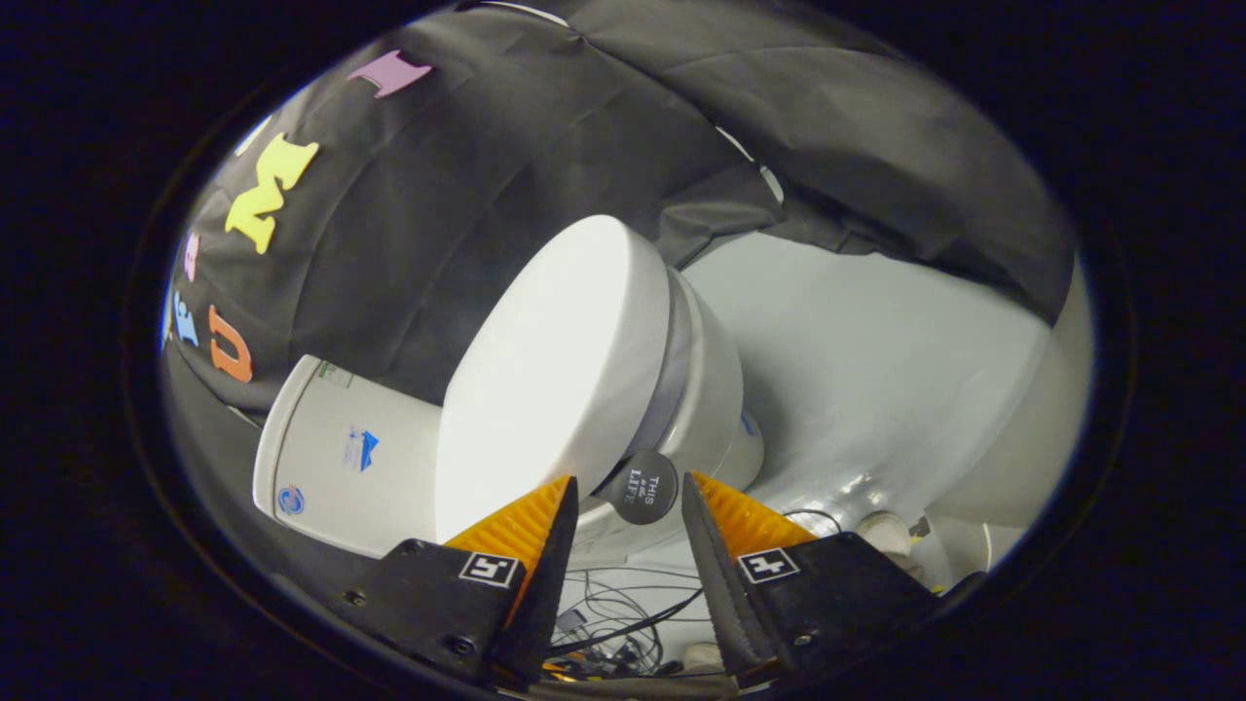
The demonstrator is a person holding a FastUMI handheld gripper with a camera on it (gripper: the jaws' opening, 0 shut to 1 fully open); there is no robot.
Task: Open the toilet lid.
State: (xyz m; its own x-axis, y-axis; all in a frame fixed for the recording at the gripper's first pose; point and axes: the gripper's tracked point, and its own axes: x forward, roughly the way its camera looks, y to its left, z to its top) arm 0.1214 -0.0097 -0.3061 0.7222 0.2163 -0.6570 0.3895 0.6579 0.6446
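Cloth (409,234), black and creased, hangs as the booth wall behind everything on the left. In front of it stands the toilet's white tank (341,458), leaning in this tilted view, with small stickers on its face. Next along comes the toilet lid (550,370), a smooth white oval lying shut on the seat, its front edge reaching down to the fingers. Under it the seat rim and the white bowl (715,389) show as stacked bands. A round dark tab (642,487) sticks out from the lid's front edge, and it sits right in the gap between the two fingers, touching neither as far as I can see. The gripper (631,506) is spread apart, grasping nothing, one finger overlapping the lid's lower edge in the view and the other just beside the tab. Below the fingers a tangle of thin cables (613,613) lies on the pale floor (876,370), which runs off to the right beneath more drooping black cloth.
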